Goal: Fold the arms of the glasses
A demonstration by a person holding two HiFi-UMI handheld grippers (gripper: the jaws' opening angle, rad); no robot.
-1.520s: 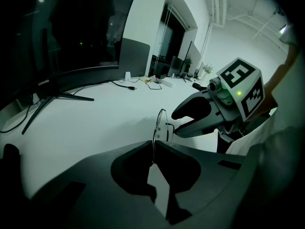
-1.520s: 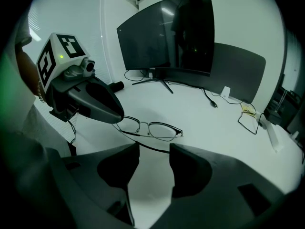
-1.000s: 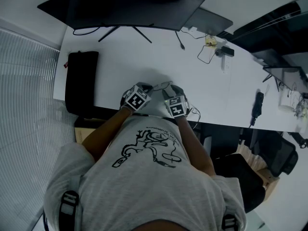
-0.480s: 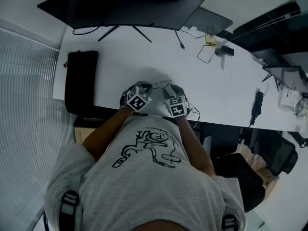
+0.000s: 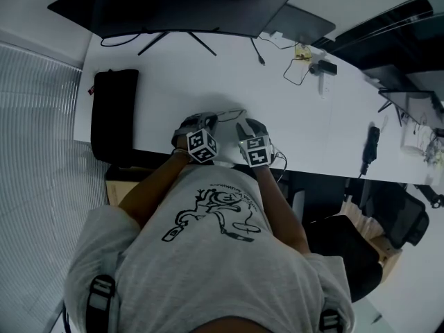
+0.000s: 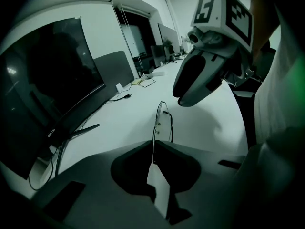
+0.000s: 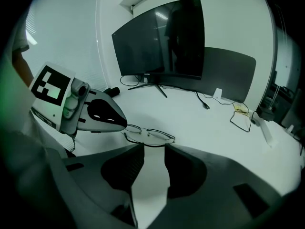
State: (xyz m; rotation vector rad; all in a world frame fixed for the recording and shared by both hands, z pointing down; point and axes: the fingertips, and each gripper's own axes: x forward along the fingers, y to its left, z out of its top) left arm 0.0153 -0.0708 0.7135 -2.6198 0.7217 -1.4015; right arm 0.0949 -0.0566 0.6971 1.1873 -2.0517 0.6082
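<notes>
Thin wire-framed glasses (image 5: 230,112) are held just above the white table (image 5: 312,130), near its front edge and between my two grippers. In the left gripper view my left gripper (image 6: 153,146) is shut on one end of the glasses (image 6: 162,120), which stand on edge ahead of it. In the right gripper view my right gripper (image 7: 154,147) has its jaws closing with a gap still between them. The glasses (image 7: 150,135) sit just past its tips, one thin arm crossing in front of the gap without being pressed. The left gripper (image 7: 125,126) holds their left end.
A large dark monitor (image 5: 173,5) on a stand fills the back of the table. A black pouch (image 5: 114,113) lies at the left. Cables and small items (image 5: 302,64) sit at the back right. The table's front edge runs just under the grippers.
My left gripper has rolled, so its marker cube shows a different face. Both hands stay in the same spot by the glasses.
</notes>
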